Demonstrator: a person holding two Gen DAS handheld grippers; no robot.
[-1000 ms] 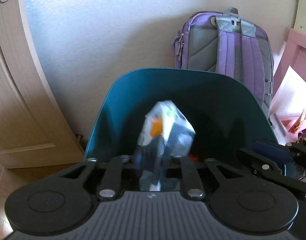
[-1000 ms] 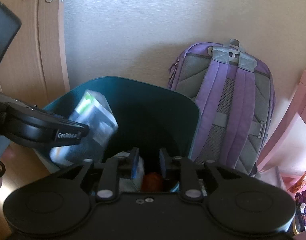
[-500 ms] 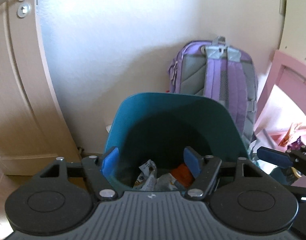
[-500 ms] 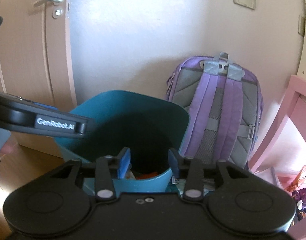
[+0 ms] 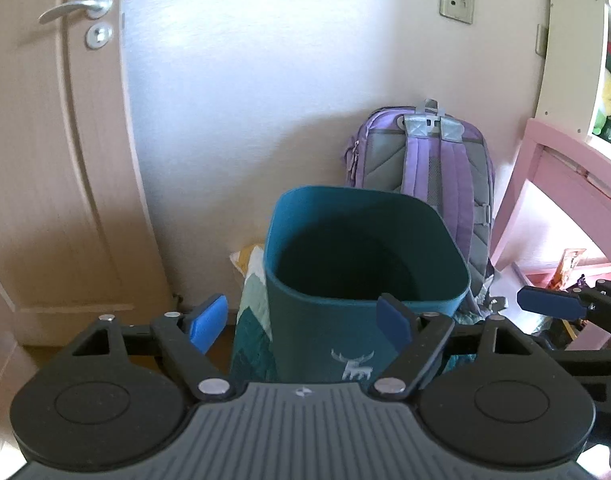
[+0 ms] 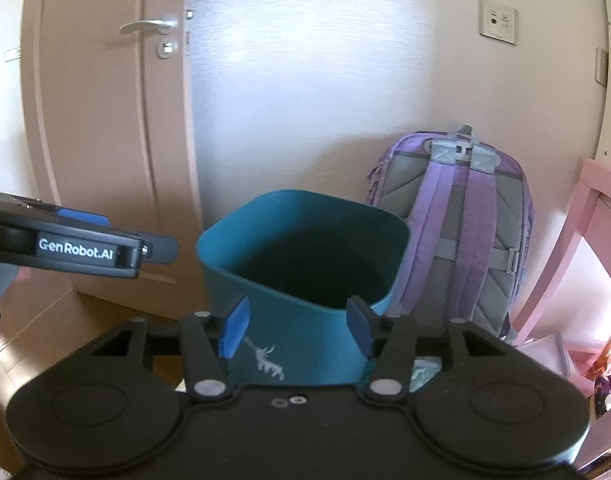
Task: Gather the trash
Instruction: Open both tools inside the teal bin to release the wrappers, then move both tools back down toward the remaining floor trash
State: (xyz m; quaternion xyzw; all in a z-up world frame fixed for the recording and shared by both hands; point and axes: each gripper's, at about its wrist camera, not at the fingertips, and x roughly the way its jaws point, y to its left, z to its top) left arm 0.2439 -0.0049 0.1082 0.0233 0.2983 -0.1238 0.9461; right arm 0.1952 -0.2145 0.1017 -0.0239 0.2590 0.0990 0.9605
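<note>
pale wall and beige door (image 5: pixel 57 152) behind, purple backpack (image 5: pixel 429 168) leaning right of centre. teal trash bin (image 5: pixel 345 320) with a white deer mark at frame centre, inside too dark to read. left tool (image 5: pixel 301 326) spread wide, holding nothing. right tool (image 6: pixel 299 326) likewise parted and unloaded, framing the bin's front.

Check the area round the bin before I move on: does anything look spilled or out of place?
One thing: a patterned cloth or bag sits wedged between the teal bin and the wall, partly hidden. Nothing looks spilled. The bin stands upright; the purple backpack leans against the wall.
</note>
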